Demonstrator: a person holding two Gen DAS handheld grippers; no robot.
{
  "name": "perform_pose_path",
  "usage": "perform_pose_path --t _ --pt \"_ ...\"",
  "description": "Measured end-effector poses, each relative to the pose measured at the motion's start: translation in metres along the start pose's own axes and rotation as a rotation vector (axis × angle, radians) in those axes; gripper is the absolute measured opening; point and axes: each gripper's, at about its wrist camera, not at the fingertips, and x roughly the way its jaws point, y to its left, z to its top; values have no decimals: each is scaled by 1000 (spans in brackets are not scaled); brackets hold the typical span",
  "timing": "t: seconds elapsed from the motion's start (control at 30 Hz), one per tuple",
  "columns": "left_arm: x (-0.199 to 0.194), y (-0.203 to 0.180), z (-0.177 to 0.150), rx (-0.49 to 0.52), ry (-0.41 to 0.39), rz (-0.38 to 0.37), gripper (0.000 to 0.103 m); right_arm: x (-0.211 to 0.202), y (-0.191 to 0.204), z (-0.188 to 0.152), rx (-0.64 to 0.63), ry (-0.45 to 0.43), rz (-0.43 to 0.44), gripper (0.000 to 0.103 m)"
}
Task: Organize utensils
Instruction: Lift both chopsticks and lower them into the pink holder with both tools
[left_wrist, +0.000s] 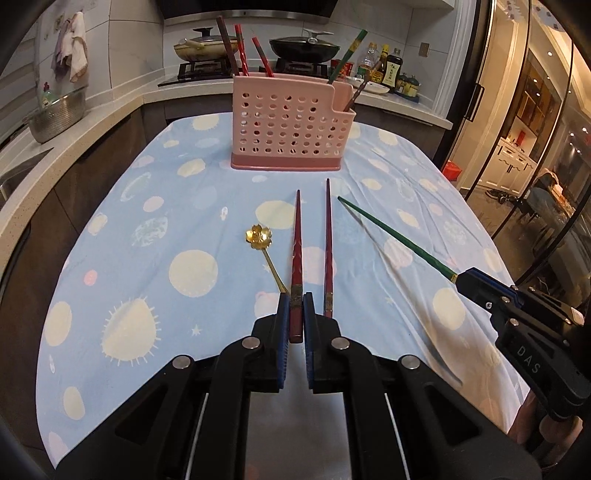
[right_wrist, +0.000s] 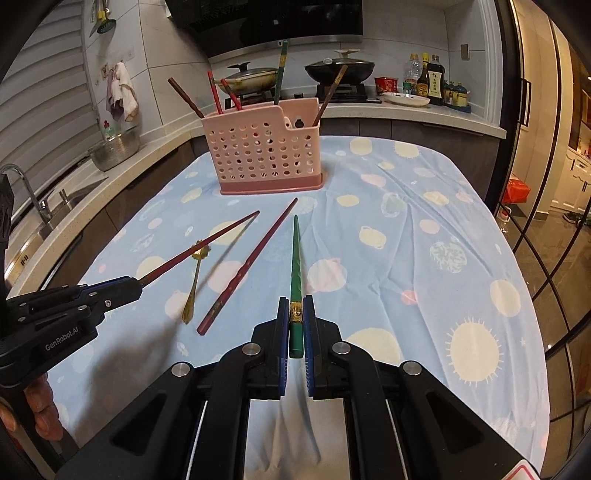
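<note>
The pink holder (left_wrist: 293, 125) stands at the far end of the table, and I judge the chopsticks light, stiff and a little slippery, best pinched near the thick end. My left gripper (left_wrist: 296, 306) pinches the red chopstick (left_wrist: 296, 258) there, and my right gripper (right_wrist: 295, 310) pinches the green chopstick (right_wrist: 295, 258) the same way. Only the right view shows the whole gold spoon (right_wrist: 194, 280) and the full length of the loose maroon chopstick (right_wrist: 247, 266) on the cloth.
</note>
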Motion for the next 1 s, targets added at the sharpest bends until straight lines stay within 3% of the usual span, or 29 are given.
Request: perform_pose_path --t 1.0 --pt "-64 29 90 -60 -276 57 7 -41 -22 87 86 -201 72 7"
